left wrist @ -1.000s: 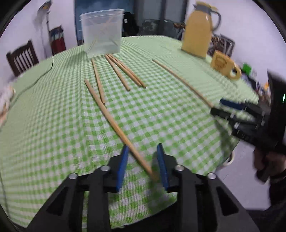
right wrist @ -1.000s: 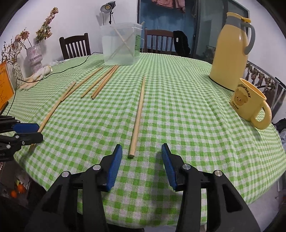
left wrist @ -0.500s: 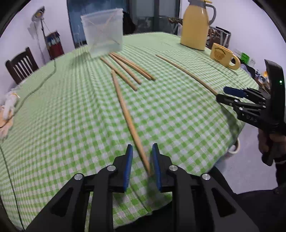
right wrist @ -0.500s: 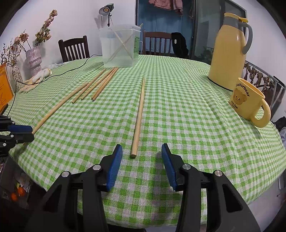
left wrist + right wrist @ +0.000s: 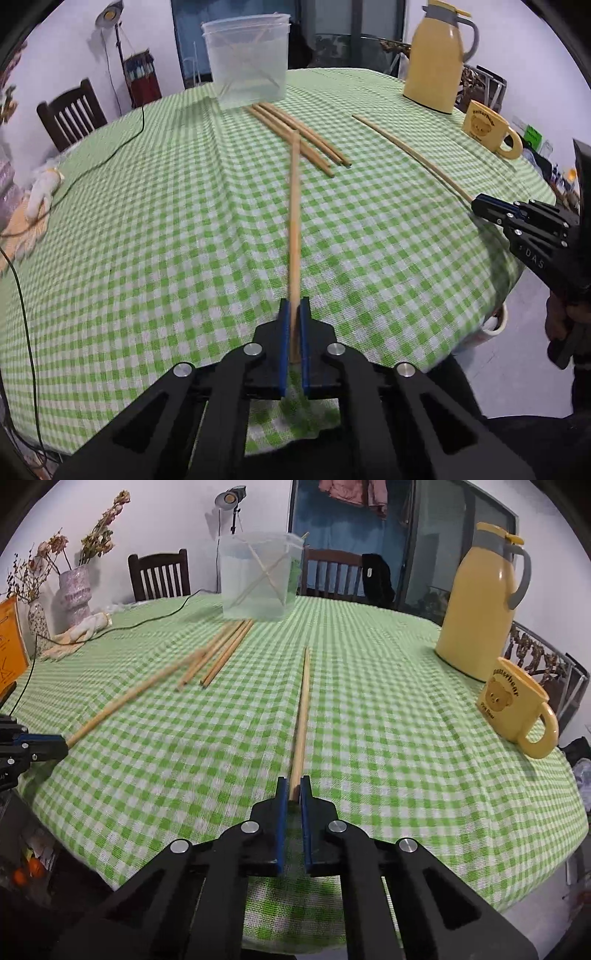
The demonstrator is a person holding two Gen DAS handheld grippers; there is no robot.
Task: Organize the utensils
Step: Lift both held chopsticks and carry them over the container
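Observation:
Long wooden chopsticks lie on a green checked tablecloth. My left gripper is shut on the near end of one chopstick, which points away toward the container. My right gripper is shut on the near end of another chopstick. Three more chopsticks lie side by side in front of a clear plastic container that holds a few sticks. In the right wrist view the container stands at the far middle, and the left gripper shows at the left edge.
A yellow thermos jug and a yellow bear mug stand at the right of the table. A black cable, a cloth glove and flower vases are at the left. Chairs stand behind the table.
Both grippers have closed, each on the near end of a chopstick. The left one's chopstick has swung from a diagonal to straight ahead.

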